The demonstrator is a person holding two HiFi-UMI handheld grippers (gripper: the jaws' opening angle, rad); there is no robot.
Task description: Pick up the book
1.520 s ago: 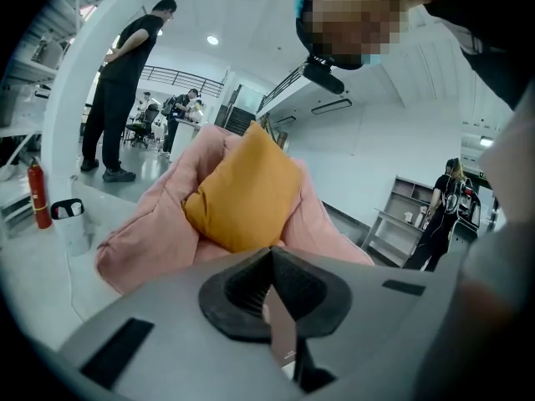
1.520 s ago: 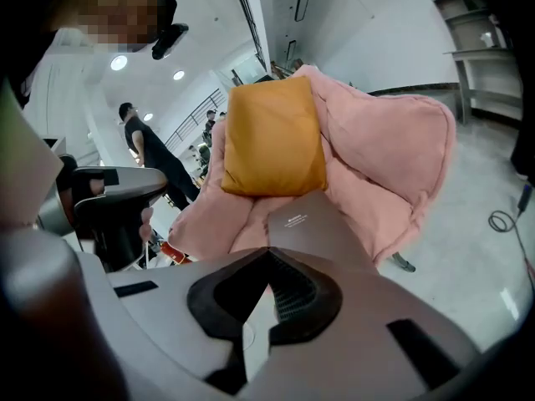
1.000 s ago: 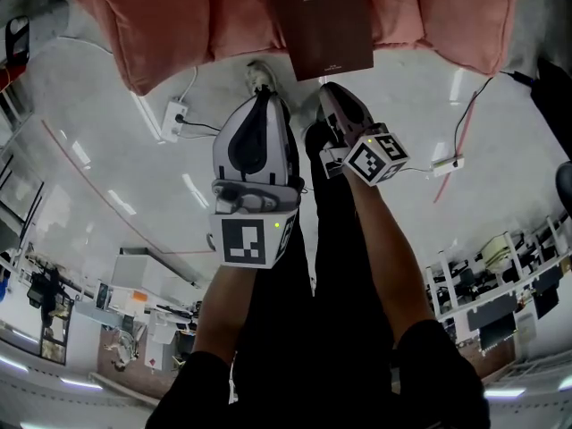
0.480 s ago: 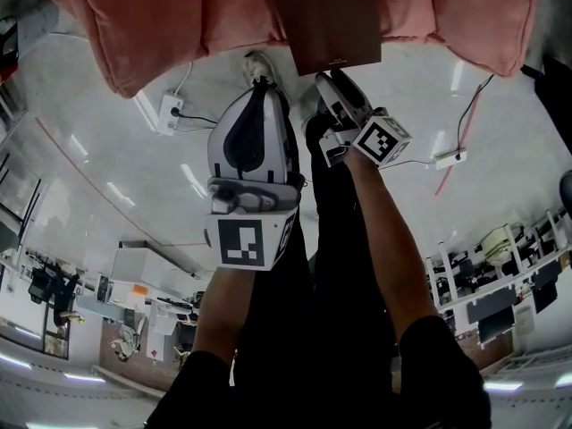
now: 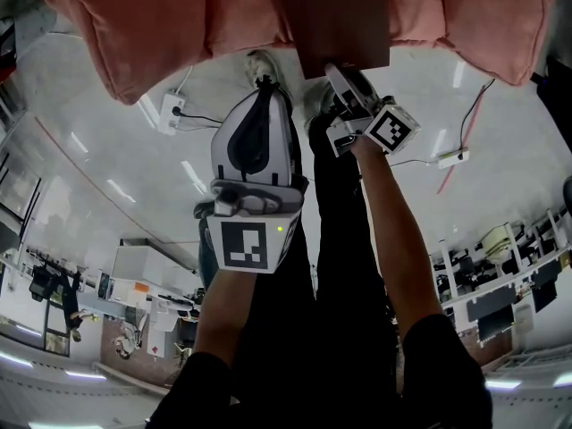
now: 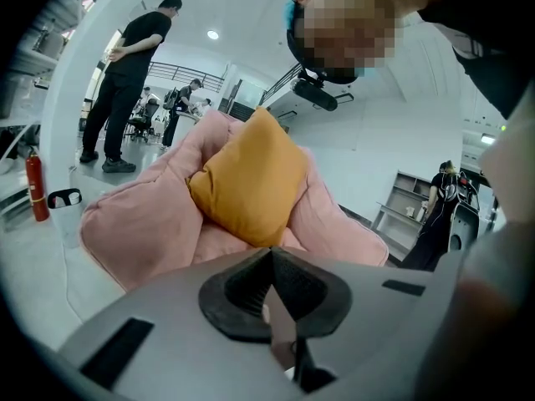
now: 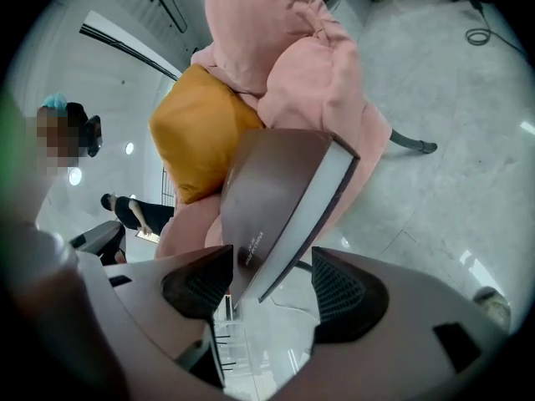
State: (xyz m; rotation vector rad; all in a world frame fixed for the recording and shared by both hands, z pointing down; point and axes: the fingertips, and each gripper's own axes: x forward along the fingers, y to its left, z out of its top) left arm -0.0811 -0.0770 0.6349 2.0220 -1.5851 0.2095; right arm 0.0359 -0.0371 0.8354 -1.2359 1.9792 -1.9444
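Observation:
A brown book (image 5: pixel 340 16) lies on the pink seat (image 5: pixel 161 25) at the top of the head view, its near end hanging over the seat's edge. My right gripper (image 5: pixel 344 71) is at that end and its jaws are opening. In the right gripper view the book (image 7: pixel 276 190), brown cover and white page edge, sits between the pads of the right gripper (image 7: pixel 267 286), with a gap on the page side. My left gripper (image 5: pixel 259 92) hangs beside it to the left, shut and empty. The left gripper (image 6: pixel 272 286) faces an orange cushion (image 6: pixel 251 174).
A white power strip (image 5: pixel 172 114) with its cord lies on the grey floor at left, and a white adapter (image 5: pixel 444 161) with a red cable at right. My shoe (image 5: pixel 261 65) is below the seat. Other people (image 6: pixel 125 73) stand behind the seat, near a fire extinguisher (image 6: pixel 33 186).
My right gripper has moved up the picture to the book's near end, rolled, and opened its jaws around that end. The left gripper has stayed put.

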